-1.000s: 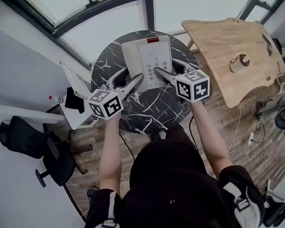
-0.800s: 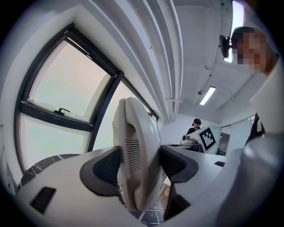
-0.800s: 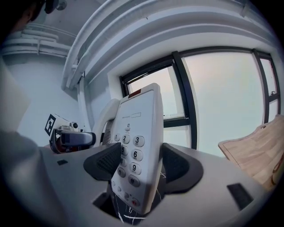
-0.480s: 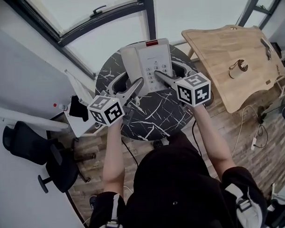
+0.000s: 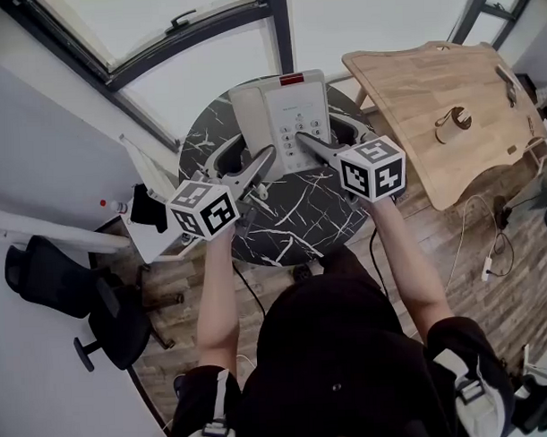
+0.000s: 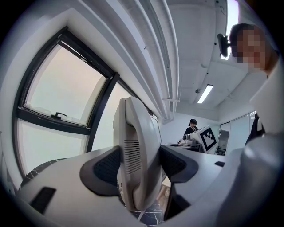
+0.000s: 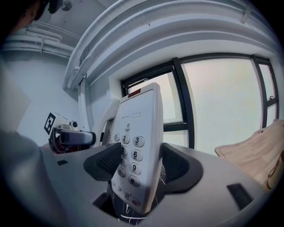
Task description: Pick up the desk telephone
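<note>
You are pinching the desk telephone [image 5: 283, 114] from both sides, the left gripper [image 5: 256, 151] clamping its handset edge and the right gripper [image 5: 317, 129] its keypad edge. Its long axis is pointing away from you over the marble table [image 5: 291, 221]. Compared with a second ago, its far end is now covering the table's far rim, so it seems to be rising.
</note>
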